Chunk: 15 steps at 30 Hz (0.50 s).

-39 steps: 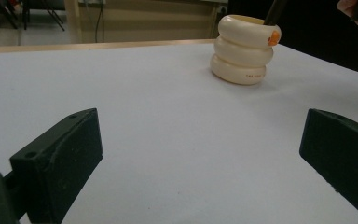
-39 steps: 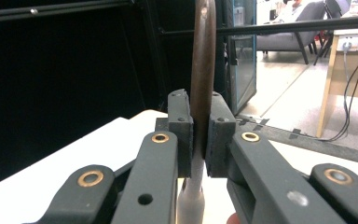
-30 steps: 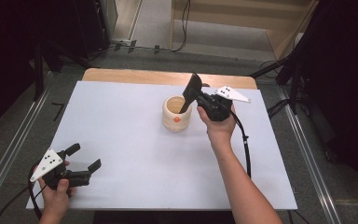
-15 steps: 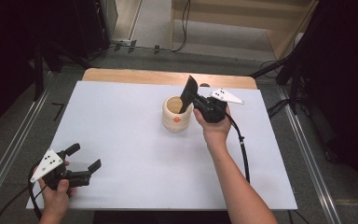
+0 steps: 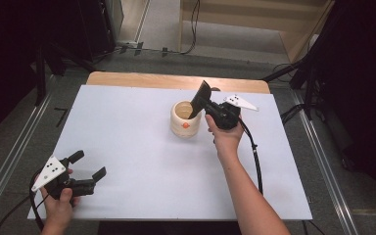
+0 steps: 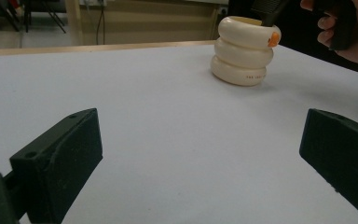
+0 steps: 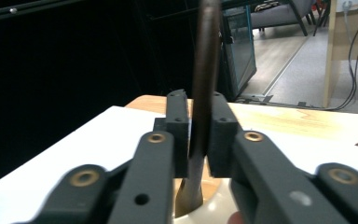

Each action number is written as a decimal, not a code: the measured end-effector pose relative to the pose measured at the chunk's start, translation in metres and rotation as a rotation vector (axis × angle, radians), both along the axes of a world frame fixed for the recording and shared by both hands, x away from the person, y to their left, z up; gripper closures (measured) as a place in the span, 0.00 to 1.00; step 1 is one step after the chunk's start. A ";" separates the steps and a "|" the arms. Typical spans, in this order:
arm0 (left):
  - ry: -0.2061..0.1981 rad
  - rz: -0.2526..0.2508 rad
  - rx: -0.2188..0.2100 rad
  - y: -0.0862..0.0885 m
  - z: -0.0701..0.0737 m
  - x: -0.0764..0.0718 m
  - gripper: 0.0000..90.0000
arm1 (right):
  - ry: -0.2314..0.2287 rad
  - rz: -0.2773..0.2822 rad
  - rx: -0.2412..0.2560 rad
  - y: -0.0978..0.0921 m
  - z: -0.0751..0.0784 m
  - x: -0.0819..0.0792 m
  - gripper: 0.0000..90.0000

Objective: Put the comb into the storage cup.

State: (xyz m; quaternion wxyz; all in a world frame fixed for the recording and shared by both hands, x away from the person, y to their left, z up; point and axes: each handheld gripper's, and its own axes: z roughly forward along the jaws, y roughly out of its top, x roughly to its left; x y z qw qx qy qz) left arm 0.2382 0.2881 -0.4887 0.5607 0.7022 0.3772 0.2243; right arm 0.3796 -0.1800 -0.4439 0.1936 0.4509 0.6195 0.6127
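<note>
- Two grippers are being held over a white worktop [image 5: 127, 127], well apart from each other.
- A cream ribbed holder shaped like three stacked rings [image 5: 185, 119] is standing upright near the far middle of the worktop, with a small orange mark on its side.
- A dark flat-bladed utensil [image 5: 199, 99] is being gripped by the right gripper [image 5: 206, 104], its fingers [image 7: 178, 135] closed on the stem; its lower end is being kept inside the holder's mouth, tilted, probably so that it is being slotted in or drawn out.
- The left gripper [image 5: 89, 165] is being kept low near the worktop's near left corner, fingers [image 6: 60, 158] spread wide and holding nothing, seemingly parked clear of the work.
- The clamp on the stem is being shown close in the right gripper view, where the high view gives only a dark shape.
- The holder's three rings and small printed text, unreadable, are being shown in the left gripper view.
</note>
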 end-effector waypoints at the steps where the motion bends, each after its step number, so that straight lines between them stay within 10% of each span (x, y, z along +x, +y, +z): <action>1: 0.000 0.000 0.000 0.000 0.000 0.000 0.00 | -0.002 -0.005 -0.009 -0.001 -0.001 0.001 0.75; 15: 0.000 0.003 0.001 0.000 0.000 0.000 0.00 | -0.002 -0.046 -0.122 -0.007 -0.001 -0.003 0.41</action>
